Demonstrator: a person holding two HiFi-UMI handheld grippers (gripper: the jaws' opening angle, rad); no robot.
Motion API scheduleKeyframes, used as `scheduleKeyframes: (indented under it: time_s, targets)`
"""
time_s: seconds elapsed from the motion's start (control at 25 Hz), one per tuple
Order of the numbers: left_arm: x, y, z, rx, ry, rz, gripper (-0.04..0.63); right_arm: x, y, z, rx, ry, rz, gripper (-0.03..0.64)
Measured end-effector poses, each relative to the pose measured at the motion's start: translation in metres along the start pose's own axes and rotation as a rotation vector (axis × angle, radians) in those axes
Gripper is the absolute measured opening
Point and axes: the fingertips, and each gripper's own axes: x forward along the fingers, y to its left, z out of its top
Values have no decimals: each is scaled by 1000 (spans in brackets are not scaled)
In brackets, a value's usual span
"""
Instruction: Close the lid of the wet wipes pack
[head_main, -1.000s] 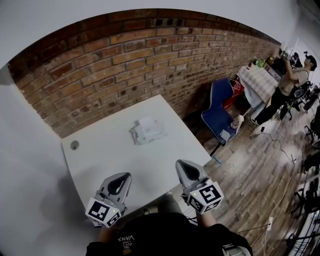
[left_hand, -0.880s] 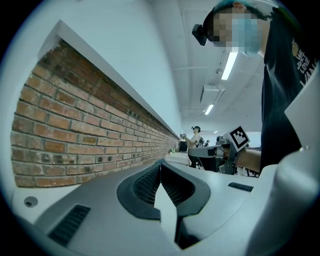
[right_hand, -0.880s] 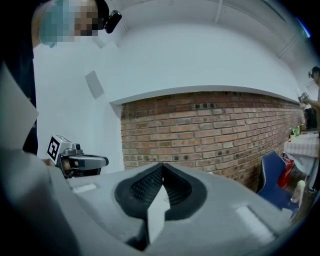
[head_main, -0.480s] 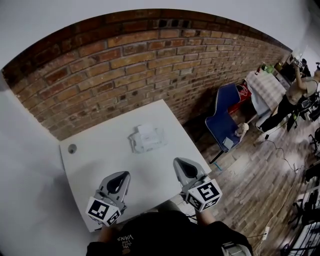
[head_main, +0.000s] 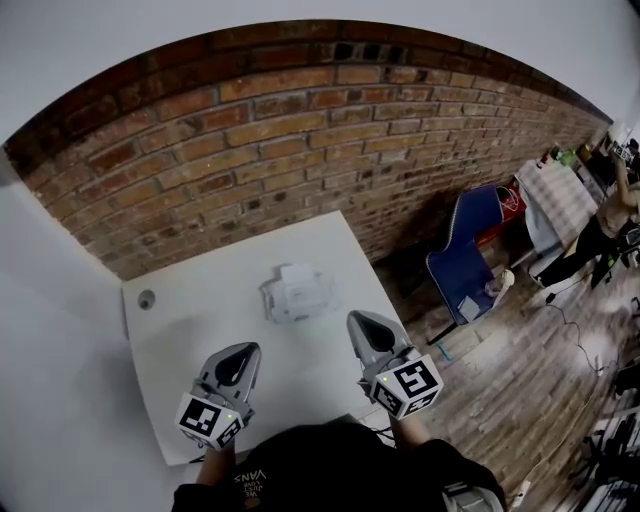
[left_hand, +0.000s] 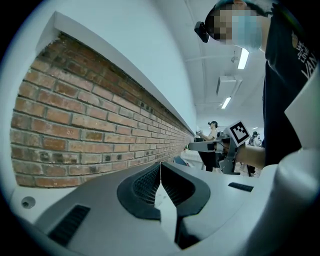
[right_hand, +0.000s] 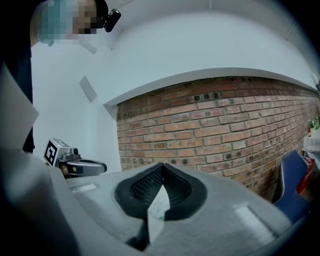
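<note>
A white wet wipes pack (head_main: 296, 294) lies on the white table (head_main: 200, 300), toward the brick wall, with its lid flap raised at the far side. My left gripper (head_main: 241, 352) hovers over the table's near left part, its jaws shut with nothing between them. My right gripper (head_main: 361, 324) hangs at the table's near right edge, also shut and empty. Both stay well short of the pack. In the right gripper view a sliver of the pack (right_hand: 158, 209) shows through the jaw gap.
A brick wall (head_main: 260, 130) runs behind the table. A small round hole (head_main: 147, 297) sits at the table's far left corner. To the right stand a blue chair (head_main: 468, 258), wooden flooring and a person (head_main: 600, 225) by a covered table.
The head view has swung slightly, shifting the chair and person rightward. Both grippers stay at nearly the same spots, shut, and the pack has not moved on the table.
</note>
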Motion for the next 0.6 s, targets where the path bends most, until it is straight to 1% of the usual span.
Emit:
scheduleKeyframes:
  time_s: [0.08, 0.24, 0.6]
  targets:
    - [11, 4, -2, 4, 10, 18, 8, 10, -9, -1, 5, 3, 22, -2]
    - [35, 6, -16, 25, 51, 25, 8, 26, -29, -8, 6, 27, 49, -3]
    - [80, 16, -41, -30, 85, 89, 8, 57, -71, -29, -28, 84, 88, -3]
